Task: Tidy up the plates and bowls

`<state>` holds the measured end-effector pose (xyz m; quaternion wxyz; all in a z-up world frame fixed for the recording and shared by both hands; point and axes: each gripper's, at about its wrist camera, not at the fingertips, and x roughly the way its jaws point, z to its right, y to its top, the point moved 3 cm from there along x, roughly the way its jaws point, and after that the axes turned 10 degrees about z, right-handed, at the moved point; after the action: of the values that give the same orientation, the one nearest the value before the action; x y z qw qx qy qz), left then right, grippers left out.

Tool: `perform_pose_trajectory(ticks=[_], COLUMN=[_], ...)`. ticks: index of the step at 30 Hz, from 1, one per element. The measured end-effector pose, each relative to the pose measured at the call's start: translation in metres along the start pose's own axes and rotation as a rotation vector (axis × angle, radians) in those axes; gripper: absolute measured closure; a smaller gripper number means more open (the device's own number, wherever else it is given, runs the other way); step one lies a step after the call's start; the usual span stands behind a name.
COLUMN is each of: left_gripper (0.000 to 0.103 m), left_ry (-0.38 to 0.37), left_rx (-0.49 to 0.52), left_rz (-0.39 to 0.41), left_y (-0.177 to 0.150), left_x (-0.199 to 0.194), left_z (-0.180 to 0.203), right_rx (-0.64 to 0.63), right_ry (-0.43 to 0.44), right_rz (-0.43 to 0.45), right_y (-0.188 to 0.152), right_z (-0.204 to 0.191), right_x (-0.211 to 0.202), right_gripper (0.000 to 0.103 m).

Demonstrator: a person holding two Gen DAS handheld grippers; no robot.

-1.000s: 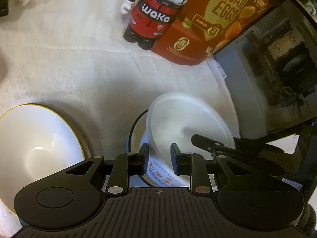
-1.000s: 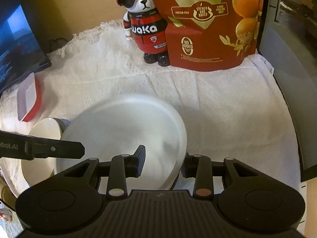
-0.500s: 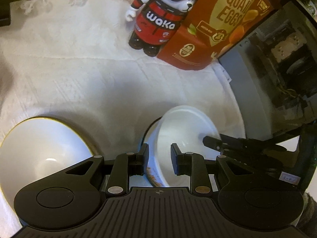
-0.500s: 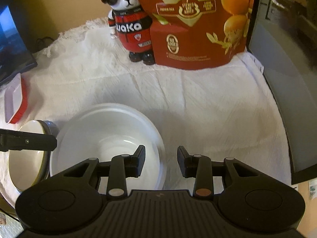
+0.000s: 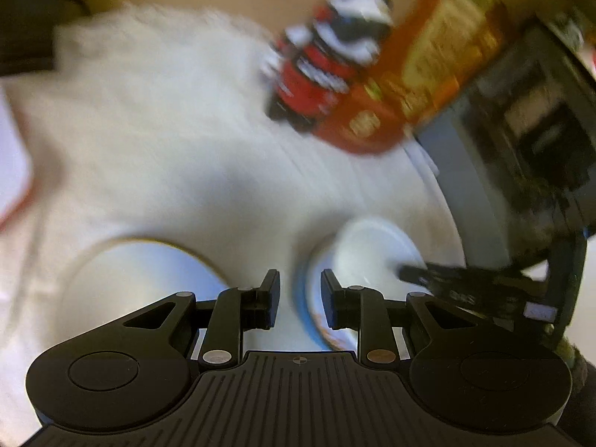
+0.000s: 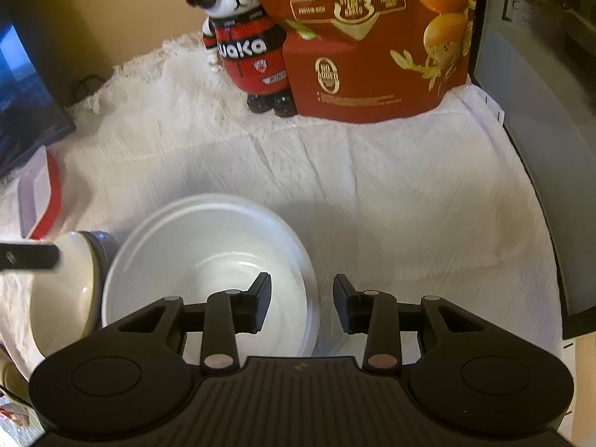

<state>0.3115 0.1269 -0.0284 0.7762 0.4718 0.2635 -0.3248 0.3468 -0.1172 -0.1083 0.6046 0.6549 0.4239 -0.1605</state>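
Left view is smearing with motion now, where 1 s ago it was sharp. The white cloth [image 5: 156,141] is filling more of it. The nested bowls are sitting smaller and further off toward 4 o'clock than before. The left gripper [image 5: 300,283] is keeping the same narrow gap as earlier, w/ only cloth showing between its fingers and nothing gripped.

In the right view, the white bowl [image 6: 193,246] was tilted and blurred 1 s ago. Now it is lying upright and flat on the cloth at 7 o'clock from centre. A second rim is showing around it, and the left view gives that as a bluish-rimmed bowl [image 5: 309,309], though it is too blurred to say more.

The right gripper [image 6: 301,287] is straddling the white bowl's 3 o'clock rim, one finger over the inside and the other outside, jaws as wide apart as before. A strip of cloth is showing beside the outer finger. Can't tell whether the pads are pressing lower down.

Around them:
- A dark grey case [image 6: 540,111] is walling off 3 o'clock.
- A red egg pouch [image 6: 372,37] is standing at 12.
- A bear figurine [image 6: 246,44] is touching the pouch's 9 o'clock side.
- A gold-rimmed bowl [image 6: 63,290] is leaning just beside the white bowl at 9, w/ a left-gripper finger [image 6: 33,256] crossing in front of it.
- A red-edged dish [image 6: 37,193] is lying at 10.
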Motion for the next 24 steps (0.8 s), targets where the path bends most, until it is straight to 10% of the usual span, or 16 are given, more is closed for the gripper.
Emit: perform_pose_trajectory(ticks=[5, 13, 19, 24], left_gripper=[0.076, 0.076, 0.076, 0.076], left_ry=[0.034, -0.101, 0.076, 0.078], left_rx=[-0.066, 0.05, 0.187, 0.097], left_rz=[0.056, -0.073, -0.062, -0.11], left_y=[0.011, -0.015, -0.029, -0.033], left_x=[-0.018, 0.025, 0.05, 0.072], left_z=[-0.022, 0.044, 0.062, 0.049], right_rx=[0.016, 0.011, 0.015, 0.046], right_ry=[0.017, 0.032, 0.037, 0.061], right_rz=[0.003, -0.028, -0.042, -0.047], right_y=[0.002, -0.008, -0.016, -0.026], right_z=[-0.001, -0.003, 0.004, 0.01], right_x=[0.0, 0.009, 0.014, 0.024], right_gripper=[0.055, 0.053, 0.051, 0.051])
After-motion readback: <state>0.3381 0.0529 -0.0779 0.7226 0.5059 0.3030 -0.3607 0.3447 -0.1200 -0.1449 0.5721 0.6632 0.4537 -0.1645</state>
